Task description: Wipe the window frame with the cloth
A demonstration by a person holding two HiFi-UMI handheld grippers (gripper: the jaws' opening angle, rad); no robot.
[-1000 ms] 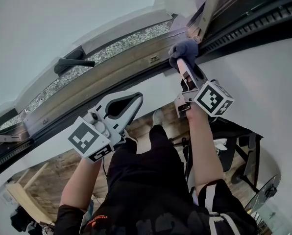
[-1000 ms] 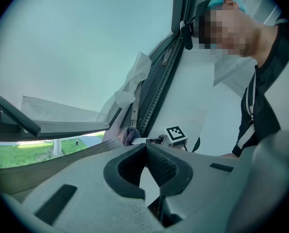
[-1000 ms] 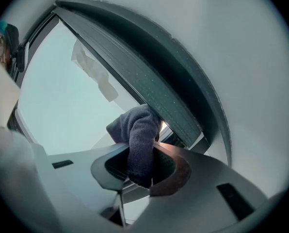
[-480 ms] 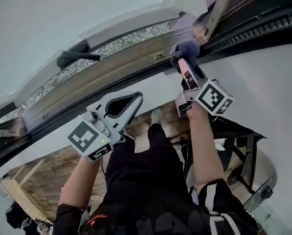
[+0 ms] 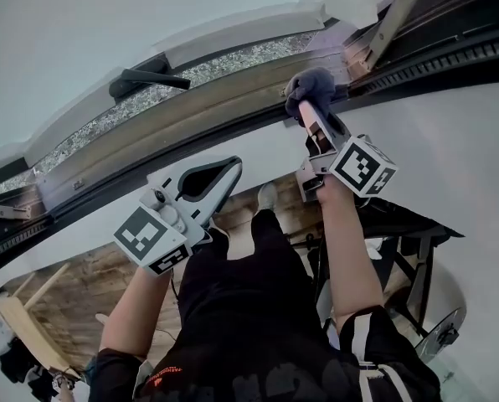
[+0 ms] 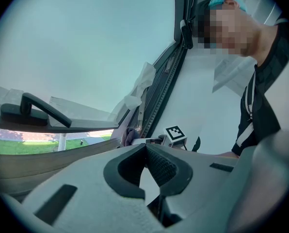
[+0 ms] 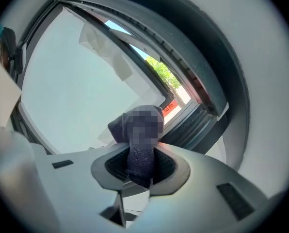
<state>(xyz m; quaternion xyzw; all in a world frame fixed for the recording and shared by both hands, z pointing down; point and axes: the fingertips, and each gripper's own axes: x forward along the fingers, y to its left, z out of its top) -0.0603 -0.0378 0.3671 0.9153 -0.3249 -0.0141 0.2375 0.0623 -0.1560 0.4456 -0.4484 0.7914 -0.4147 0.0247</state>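
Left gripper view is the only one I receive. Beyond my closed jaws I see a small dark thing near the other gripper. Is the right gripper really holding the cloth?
Observer: Yes. In the right gripper view the dark grey knitted cloth stands between the jaws of the right gripper, and they are shut on it.
Operator: Where on the window is the cloth?
Observer: The head view shows it bunched against the lower edge of the beige window frame, just left of the pale metal stay arm.
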